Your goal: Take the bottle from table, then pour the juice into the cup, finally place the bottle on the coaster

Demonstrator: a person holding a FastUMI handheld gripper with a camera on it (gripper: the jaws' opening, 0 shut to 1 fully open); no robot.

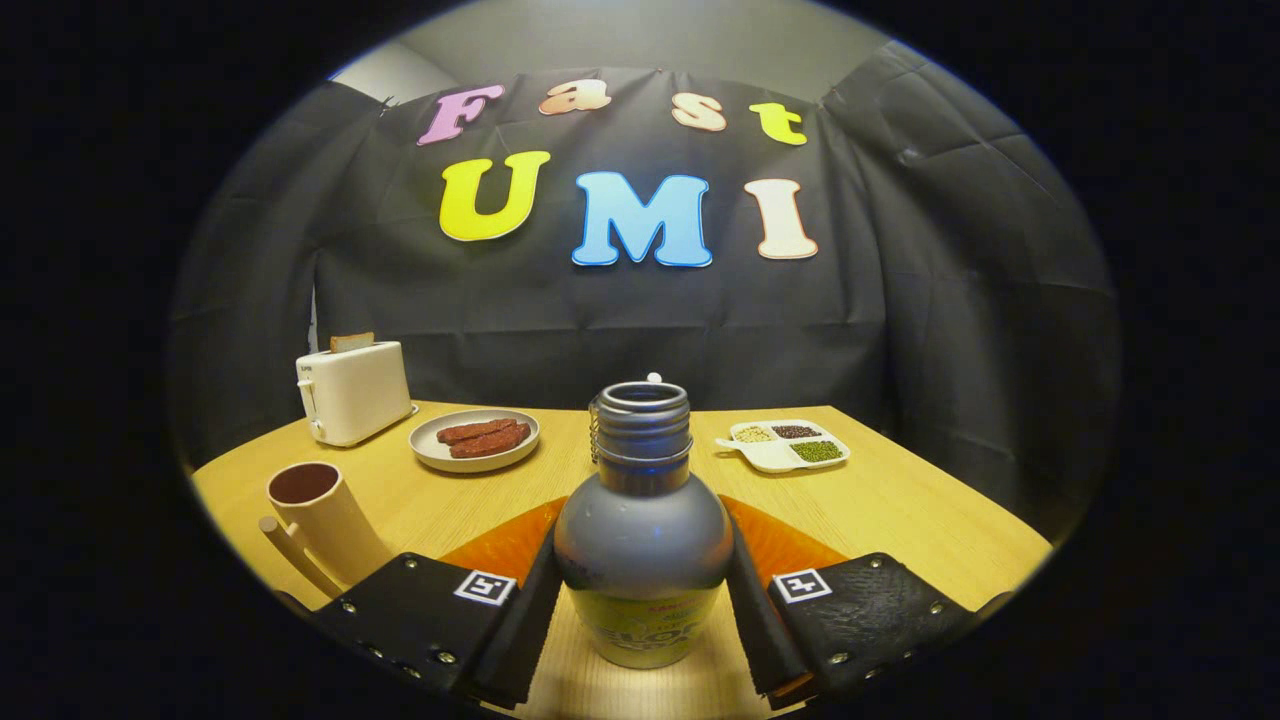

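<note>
A grey bottle [643,540] with an uncapped threaded neck and a yellow label stands upright between my two fingers. My gripper [642,575] is shut on the bottle, with a pad pressing on each side of its body. An orange coaster [500,545] lies on the table just beyond the bottle and shows on both sides of it. Whether the bottle's base rests on the wood or hangs just above it, I cannot tell. A beige cup [325,520] with a handle and a dark inside stands to the left, beside my left finger.
On the wooden table [900,500], a white toaster [352,390] with a slice of bread stands at the far left. A plate of sausages [474,440] lies beyond the cup. A white divided dish of grains [790,445] sits far right.
</note>
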